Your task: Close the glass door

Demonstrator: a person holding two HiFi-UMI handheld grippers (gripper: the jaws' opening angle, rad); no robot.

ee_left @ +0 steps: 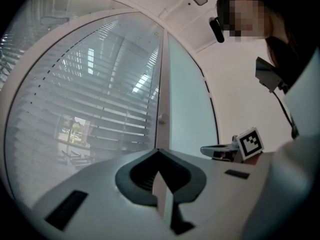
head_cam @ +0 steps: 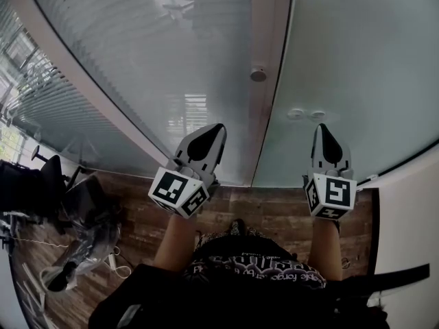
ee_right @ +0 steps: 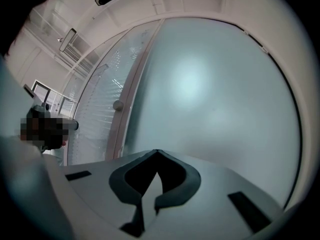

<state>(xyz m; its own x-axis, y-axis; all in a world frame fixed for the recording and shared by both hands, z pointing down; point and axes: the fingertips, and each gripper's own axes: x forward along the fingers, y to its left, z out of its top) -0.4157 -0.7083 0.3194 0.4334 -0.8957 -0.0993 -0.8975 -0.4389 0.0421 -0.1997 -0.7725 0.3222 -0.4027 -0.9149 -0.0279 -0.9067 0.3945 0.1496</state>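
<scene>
**Figure: Two clenched grippers facing the frosted glass door**

The tall, smooth, pale-green frosted glass door (head_cam: 357,60) is standing directly ahead of both tools, its left edge lying against a pale vertical frame post (head_cam: 264,115). The white right gripper (head_cam: 320,126) is pointing at the door's lower part, just below two small round metal fittings (head_cam: 296,114). Its dark pointed jaws are pressing together on nothing. The white left gripper (head_cam: 219,127) is aiming at the neighbouring clear glass panel with slatted horizontal blinds (head_cam: 137,67), just left of the post. Its jaws are likewise clenching with nothing between them. A round grey knob (head_cam: 258,74) is projecting from the post, above and between the two tools. Whether either tip is touching the glass cannot be told. A brown wood-plank floor (head_cam: 274,214) is running beneath the person.
</scene>
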